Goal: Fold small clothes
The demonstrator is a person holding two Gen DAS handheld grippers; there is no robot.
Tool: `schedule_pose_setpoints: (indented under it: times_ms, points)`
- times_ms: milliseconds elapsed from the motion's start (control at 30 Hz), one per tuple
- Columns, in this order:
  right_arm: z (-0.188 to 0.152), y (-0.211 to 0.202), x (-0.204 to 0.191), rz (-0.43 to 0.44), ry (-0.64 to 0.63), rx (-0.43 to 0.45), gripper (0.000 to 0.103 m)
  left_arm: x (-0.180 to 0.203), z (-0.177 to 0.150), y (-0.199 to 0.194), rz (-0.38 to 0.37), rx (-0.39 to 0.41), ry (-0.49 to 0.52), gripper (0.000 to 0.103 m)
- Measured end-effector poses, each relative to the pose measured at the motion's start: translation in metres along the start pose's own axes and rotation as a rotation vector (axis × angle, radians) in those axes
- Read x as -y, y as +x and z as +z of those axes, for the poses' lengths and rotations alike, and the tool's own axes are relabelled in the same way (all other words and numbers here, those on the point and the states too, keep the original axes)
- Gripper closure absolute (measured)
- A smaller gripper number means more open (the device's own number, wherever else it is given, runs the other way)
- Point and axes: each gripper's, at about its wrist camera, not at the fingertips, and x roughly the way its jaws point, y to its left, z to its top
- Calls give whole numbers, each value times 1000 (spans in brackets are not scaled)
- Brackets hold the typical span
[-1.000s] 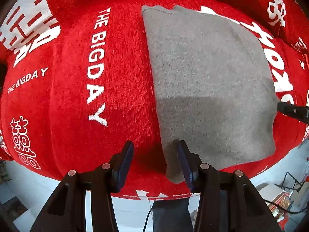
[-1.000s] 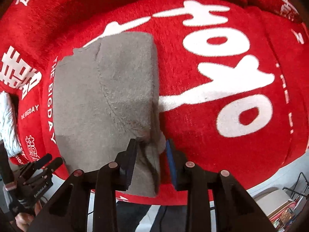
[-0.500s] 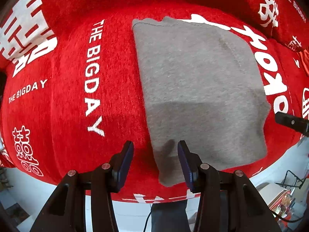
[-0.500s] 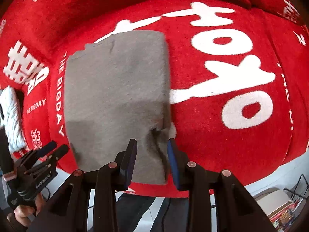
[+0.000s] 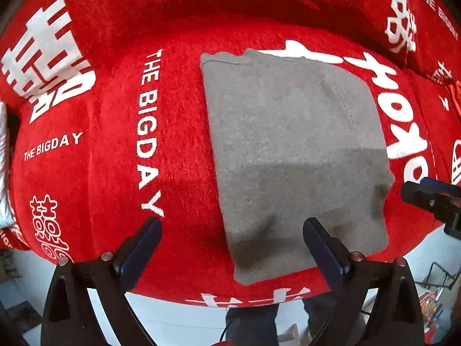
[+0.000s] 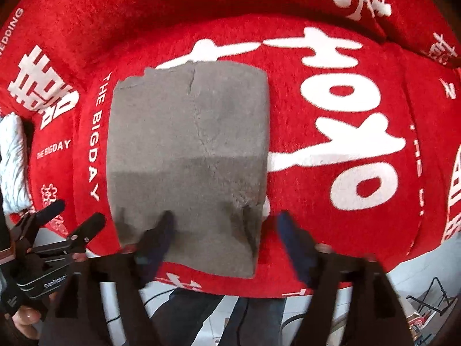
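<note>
Below, two pairs of tongs hung over the work, one per hand. The left gripper (image 5: 232, 229) pointed down with its two blue-padded fingers spread wide, having just been opening; the near left corner of the grey garment (image 5: 294, 155) showed in the gap, lying flat, with neither pad pressing it. The right gripper (image 6: 224, 225) stood likewise, its jaws blurred and parted, also just opened; the garment's near right corner, slightly rumpled, lay loose between them, gripped by nothing.

There was one garment in all: a single grey knitted piece, folded to a rough rectangle with a seam running down its top layer, lying flat in the middle of the red cover (image 5: 178, 150). That one cover, printed with large white characters and the words "THE BIGDAY" more than once, spread over a cushioned seat and its raised back.

In the right wrist view, the left gripper appeared at the lower left edge, held by a hand (image 6: 20, 314). One pale cloth (image 6: 11, 161) lay at the cover's far left edge. The person's dark trouser legs (image 6: 207, 317) showed below the seat's near edge.
</note>
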Motion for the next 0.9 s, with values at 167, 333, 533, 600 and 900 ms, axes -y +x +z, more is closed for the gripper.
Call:
schedule_pose_setpoints:
  times_ms: [167,333,533,600,900]
  points:
    - [4,-7,-6,-49,-13,32,16,-8,6,-9,-16,26,-65,4]
    - [4,-13,-8,-105,-15,71,5,-8,10,-16,23,54,-59,4]
    - [9,-17,-12,-125,-4,113,0,-7,12,-18,28,57,-65,4]
    - [11,-15,-13,-116,3,104,0,-7,12,-18,26,56,-73,4]
    - [9,-12,-19,-129,-16,84,0,-7,14,-18,38,61,-75,4]
